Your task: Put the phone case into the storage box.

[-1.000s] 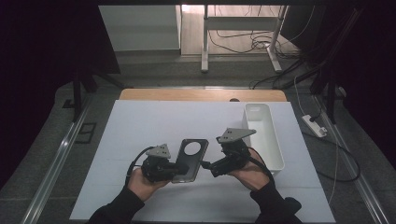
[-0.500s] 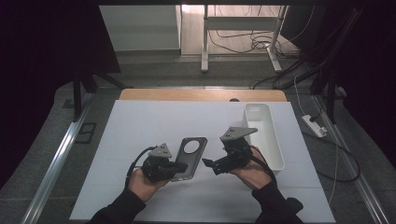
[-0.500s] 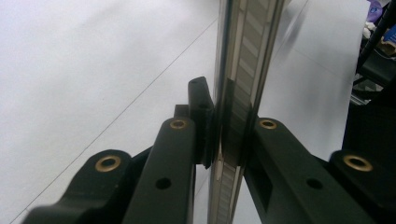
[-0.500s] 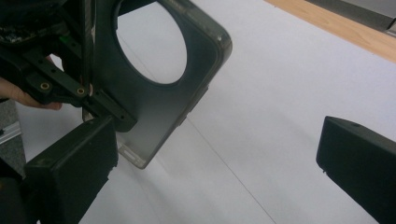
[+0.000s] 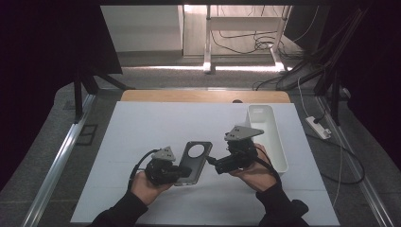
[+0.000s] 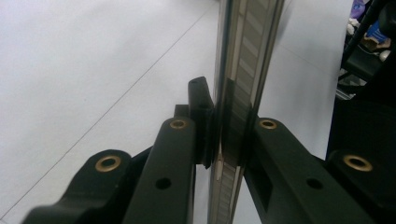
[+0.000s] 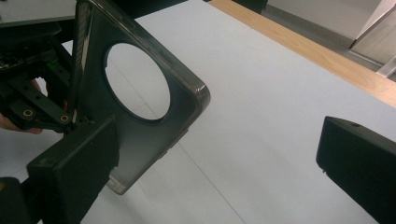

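Note:
A dark translucent phone case (image 5: 193,162) with a large round camera hole is held above the white table sheet. My left gripper (image 5: 177,173) is shut on its near end; in the left gripper view the case edge (image 6: 237,88) runs up between the two closed jaws. In the right gripper view the case (image 7: 140,116) stands at the left with its round hole facing me, and the left gripper (image 7: 60,116) clamps its far edge. My right gripper (image 5: 213,164) is open just right of the case, its jaws wide apart and nothing between them.
A white oblong bin (image 5: 269,135) stands at the right of the white sheet (image 5: 156,127), close behind the right hand. A wooden table edge (image 5: 203,96) runs along the back. Cables and stand legs lie on the floor beyond.
The left gripper and the case have shifted slightly toward the near side. The right gripper has lowered a little and stays beside the case.

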Available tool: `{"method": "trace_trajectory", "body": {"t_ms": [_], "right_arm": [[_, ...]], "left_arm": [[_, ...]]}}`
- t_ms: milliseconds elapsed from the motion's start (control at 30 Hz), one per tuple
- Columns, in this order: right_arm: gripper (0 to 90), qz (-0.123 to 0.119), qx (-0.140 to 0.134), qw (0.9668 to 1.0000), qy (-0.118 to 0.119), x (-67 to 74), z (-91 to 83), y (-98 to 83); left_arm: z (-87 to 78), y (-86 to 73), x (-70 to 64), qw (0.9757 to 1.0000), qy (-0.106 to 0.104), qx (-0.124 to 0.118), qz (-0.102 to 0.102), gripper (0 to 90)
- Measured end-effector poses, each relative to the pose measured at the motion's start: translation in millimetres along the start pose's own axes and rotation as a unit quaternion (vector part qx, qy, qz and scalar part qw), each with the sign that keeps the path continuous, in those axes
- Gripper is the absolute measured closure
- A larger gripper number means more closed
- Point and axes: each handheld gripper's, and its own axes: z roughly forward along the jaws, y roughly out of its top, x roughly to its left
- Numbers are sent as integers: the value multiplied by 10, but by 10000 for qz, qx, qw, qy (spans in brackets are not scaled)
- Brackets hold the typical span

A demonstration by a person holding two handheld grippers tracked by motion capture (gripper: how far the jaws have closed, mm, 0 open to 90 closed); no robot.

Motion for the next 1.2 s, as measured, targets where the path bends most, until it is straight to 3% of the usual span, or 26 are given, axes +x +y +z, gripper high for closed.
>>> {"method": "trace_trajectory", "body": {"t_ms": [100, 200, 467, 667, 900, 1200], "right_arm": [[0, -26, 18, 10000, -62, 5, 0, 6], [61, -94, -6, 9998, -171, 13, -11, 14], [445, -214, -76, 9997, -35, 41, -65, 34], [638, -331, -175, 9993, 85, 62, -90, 40], [745, -363, -192, 9990, 173, 67, -96, 35], [769, -339, -251, 9990, 170, 74, -110, 36]], "left_arm": [[5, 0, -7, 10000, -35, -20, -9, 842], [10, 2, -11, 10000, -78, -1, 14, 842], [15, 4, -12, 9999, -115, 32, 47, 842], [18, 6, -13, 9998, -165, 33, 45, 842], [26, 7, -18, 9997, -234, 13, 43, 842], [19, 4, -14, 9995, -315, -44, 32, 842]]}}
